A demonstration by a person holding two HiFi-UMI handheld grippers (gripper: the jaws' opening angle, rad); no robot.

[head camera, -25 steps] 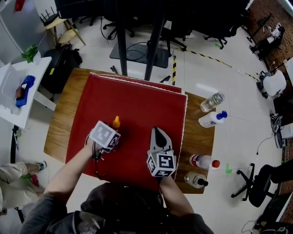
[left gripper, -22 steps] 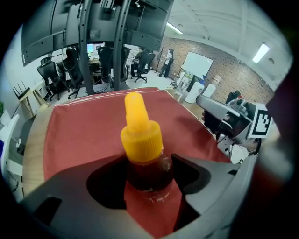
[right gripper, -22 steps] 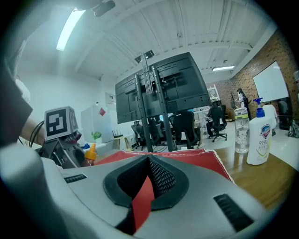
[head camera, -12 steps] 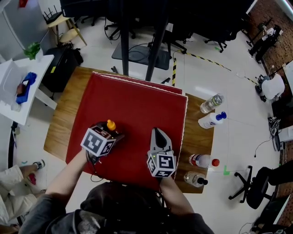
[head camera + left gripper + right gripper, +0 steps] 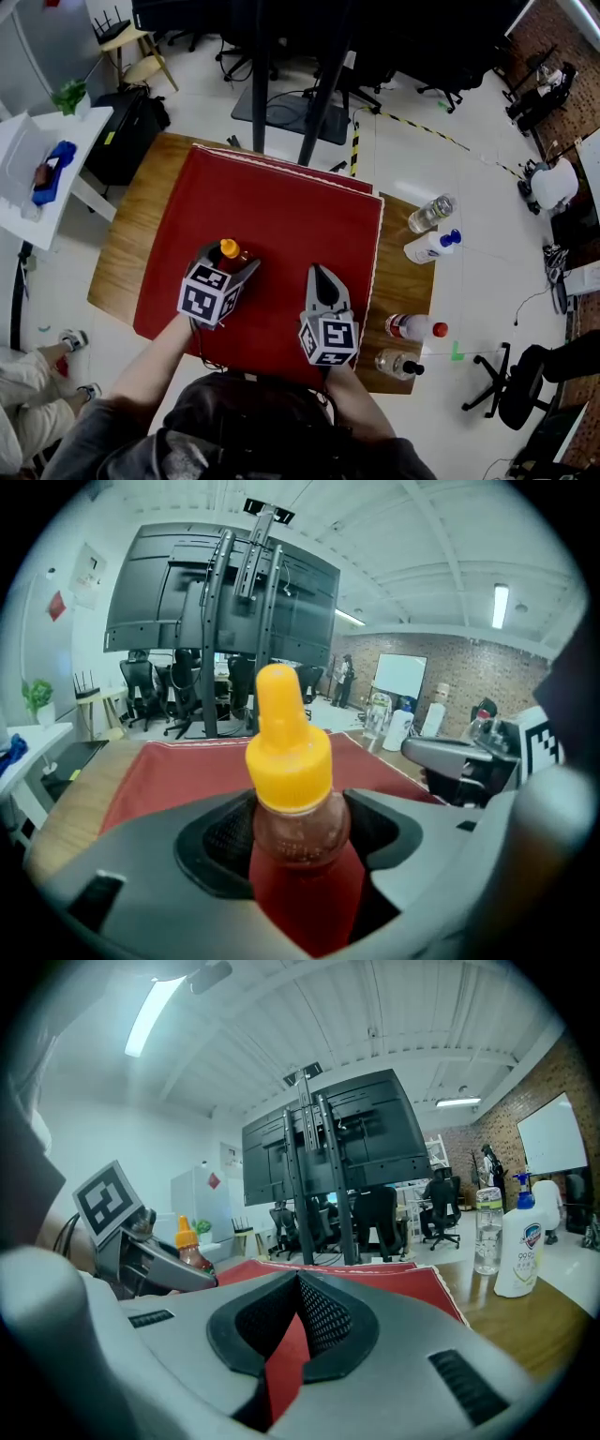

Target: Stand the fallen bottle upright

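A small bottle [image 5: 291, 789] of red sauce with an orange nozzle cap sits between the pads of my left gripper [image 5: 232, 260], which is shut on its body just below the cap. The cap [image 5: 229, 247] points up over the red cloth [image 5: 281, 197]. In the right gripper view the bottle [image 5: 190, 1249] looks close to upright; its base is hidden by the jaws. My right gripper [image 5: 319, 275] rests to the right of it, shut with nothing between its pads [image 5: 319, 1312].
The cloth covers most of a wooden table [image 5: 127, 244]. On the bare right strip are a clear bottle [image 5: 431, 212], a white bottle with a blue cap [image 5: 428, 247], a red-capped bottle [image 5: 412, 328] and a black-capped one [image 5: 396, 364]. Monitor stand poles [image 5: 319, 84] rise behind the table.
My left gripper has lifted and tipped its nose upward with the bottle in it, so the cap now points up. The right gripper has shifted only slightly.
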